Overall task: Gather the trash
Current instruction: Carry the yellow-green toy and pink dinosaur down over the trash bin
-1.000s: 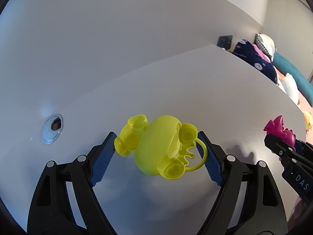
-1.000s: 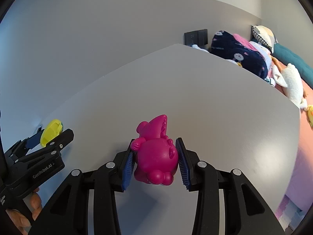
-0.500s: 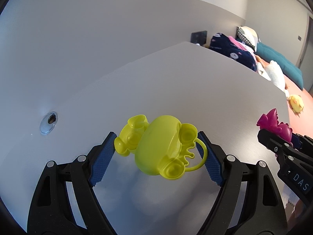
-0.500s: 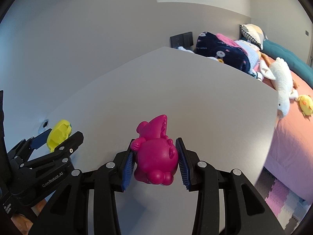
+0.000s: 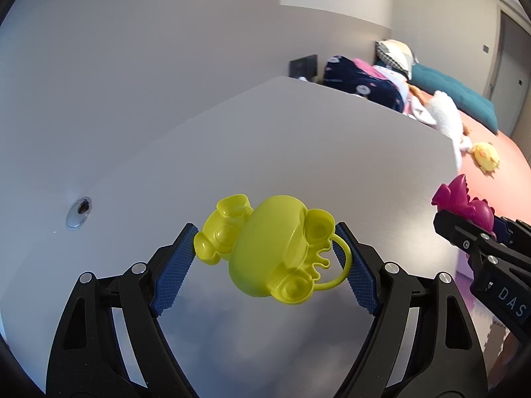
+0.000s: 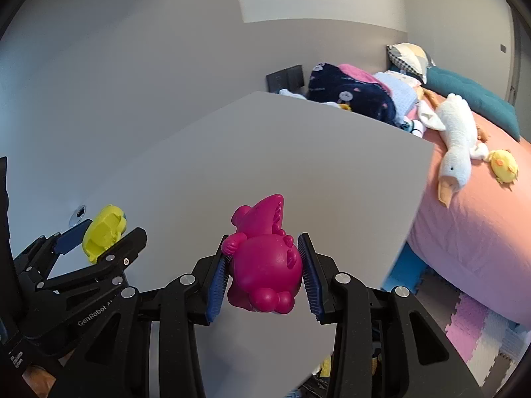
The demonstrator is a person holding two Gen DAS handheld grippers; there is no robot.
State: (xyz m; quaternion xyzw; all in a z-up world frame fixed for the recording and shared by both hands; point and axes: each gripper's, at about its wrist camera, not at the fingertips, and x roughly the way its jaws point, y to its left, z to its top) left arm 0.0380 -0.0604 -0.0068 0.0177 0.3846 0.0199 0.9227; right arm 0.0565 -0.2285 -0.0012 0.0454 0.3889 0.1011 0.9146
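Note:
A yellow plastic frog toy hangs above the grey table, clamped between the blue pads of my left gripper. A magenta dinosaur toy is pinched between the pads of my right gripper, also held clear of the table. In the right wrist view the left gripper with the yellow toy sits at lower left. In the left wrist view the right gripper with the magenta toy sits at the right edge.
A round metal grommet sits in the table near the wall. Beyond the table's right edge is a bed with a white goose plush, a yellow chick plush, blankets and pillows. Foam floor mats lie below.
Both grippers have moved right along the table with their toys held fast. The grommet has slid left in the left wrist view, and more of the bed and floor shows now.

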